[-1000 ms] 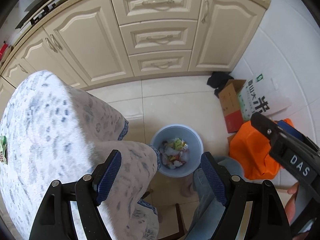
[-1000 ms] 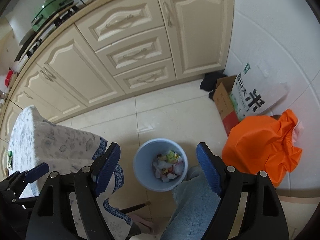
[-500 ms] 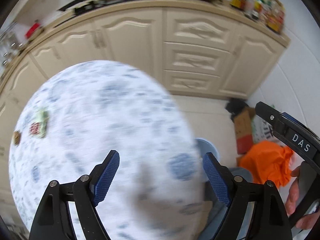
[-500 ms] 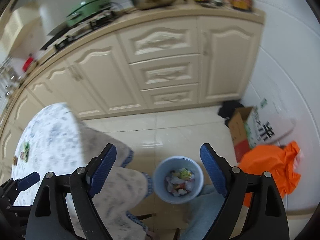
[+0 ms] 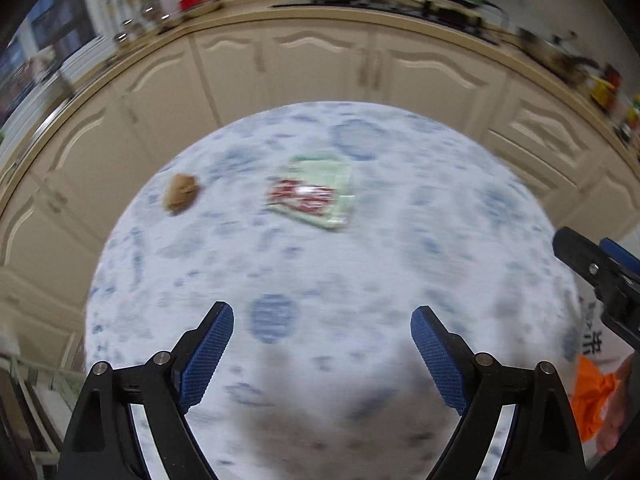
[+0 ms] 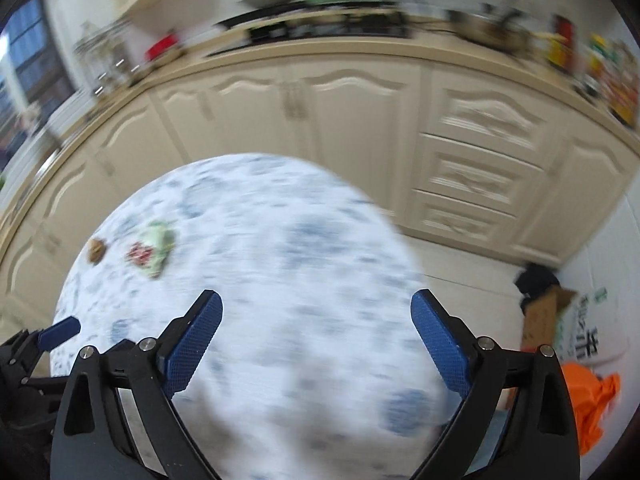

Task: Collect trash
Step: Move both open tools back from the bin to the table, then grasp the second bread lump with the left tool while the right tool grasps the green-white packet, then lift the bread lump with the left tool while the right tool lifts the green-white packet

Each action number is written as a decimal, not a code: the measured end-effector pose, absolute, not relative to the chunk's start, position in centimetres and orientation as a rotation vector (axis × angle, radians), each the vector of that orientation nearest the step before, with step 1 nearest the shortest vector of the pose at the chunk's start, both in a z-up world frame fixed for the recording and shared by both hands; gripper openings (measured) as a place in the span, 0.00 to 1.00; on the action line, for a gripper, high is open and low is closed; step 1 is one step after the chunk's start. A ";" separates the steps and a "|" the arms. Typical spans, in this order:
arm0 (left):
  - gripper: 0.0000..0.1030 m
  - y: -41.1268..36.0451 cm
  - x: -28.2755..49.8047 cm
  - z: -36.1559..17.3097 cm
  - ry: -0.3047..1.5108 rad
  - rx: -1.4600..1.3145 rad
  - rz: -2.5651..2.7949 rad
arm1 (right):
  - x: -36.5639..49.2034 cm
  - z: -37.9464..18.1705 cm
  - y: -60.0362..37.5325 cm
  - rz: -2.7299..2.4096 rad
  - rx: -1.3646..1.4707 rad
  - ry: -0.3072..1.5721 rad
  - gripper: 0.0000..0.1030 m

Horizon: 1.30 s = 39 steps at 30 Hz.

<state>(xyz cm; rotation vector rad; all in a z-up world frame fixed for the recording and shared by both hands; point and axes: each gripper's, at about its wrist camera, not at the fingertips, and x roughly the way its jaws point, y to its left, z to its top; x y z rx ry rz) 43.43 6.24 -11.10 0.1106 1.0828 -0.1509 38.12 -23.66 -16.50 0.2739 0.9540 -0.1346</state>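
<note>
Left wrist view: the left gripper [image 5: 322,344], jaws wide apart and empty, hangs over a round table [image 5: 440,240] in a blue-patterned cloth; a green-and-red wrapper [image 5: 314,196] and a brown scrap [image 5: 181,197] lie well ahead.

Right wrist view: the right gripper [image 6: 316,332], jaws likewise spread, faces the table's right side; both pieces of trash lie far left, near an orange bag [image 6: 592,404].

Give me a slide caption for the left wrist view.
Open left tongs hover over a blue-patterned tablecloth bearing a green-and-red wrapper and brown crumpled scrap.
</note>
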 end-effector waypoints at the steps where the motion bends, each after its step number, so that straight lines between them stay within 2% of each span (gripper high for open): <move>1: 0.85 7.4 44.1 -11.4 1.088 0.099 -0.130 | 39.1 -16.7 -22.2 -0.113 0.256 0.966 0.95; 11: 0.85 17.3 50.9 -13.6 1.103 0.016 -0.043 | 47.5 -19.9 -10.9 -0.036 0.131 1.035 0.95; 22: 0.85 21.8 58.3 -17.7 1.129 -0.060 -0.090 | 52.9 -24.8 -6.9 -0.058 0.168 1.141 0.95; 26: 0.85 21.1 60.2 -18.5 1.130 -0.055 -0.102 | 52.7 -24.7 -5.9 -0.071 0.111 1.053 0.72; 27: 0.85 21.0 60.7 -18.8 1.137 -0.061 -0.098 | 52.6 -24.5 -5.9 -0.067 0.108 1.039 0.61; 30: 0.84 20.7 62.0 -19.6 1.128 -0.073 -0.106 | 52.8 -24.3 -6.4 -0.056 0.120 1.017 0.46; 31: 0.81 20.4 62.3 -19.7 1.112 -0.067 -0.107 | 52.8 -24.3 -6.8 -0.046 0.133 1.008 0.45; 32: 0.72 20.2 62.4 -19.8 1.089 -0.053 -0.107 | 52.8 -24.3 -7.0 -0.039 0.141 1.005 0.43; 33: 0.56 19.9 62.4 -19.9 1.064 -0.020 -0.096 | 52.8 -24.2 -7.2 -0.031 0.152 1.001 0.41; 34: 0.44 19.5 62.3 -19.9 1.044 0.009 -0.096 | 52.8 -24.2 -7.5 -0.020 0.164 1.000 0.40; 35: 0.25 19.3 62.1 -19.8 1.030 0.021 -0.107 | 52.8 -24.2 -7.8 -0.013 0.171 1.000 0.37; 37: 0.25 19.0 61.7 -19.9 1.040 0.019 -0.118 | 52.8 -24.1 -8.0 -0.003 0.181 1.001 0.33; 39: 0.25 18.9 61.2 -20.1 1.039 0.022 -0.123 | 52.5 -24.0 -8.4 0.018 0.199 0.996 0.18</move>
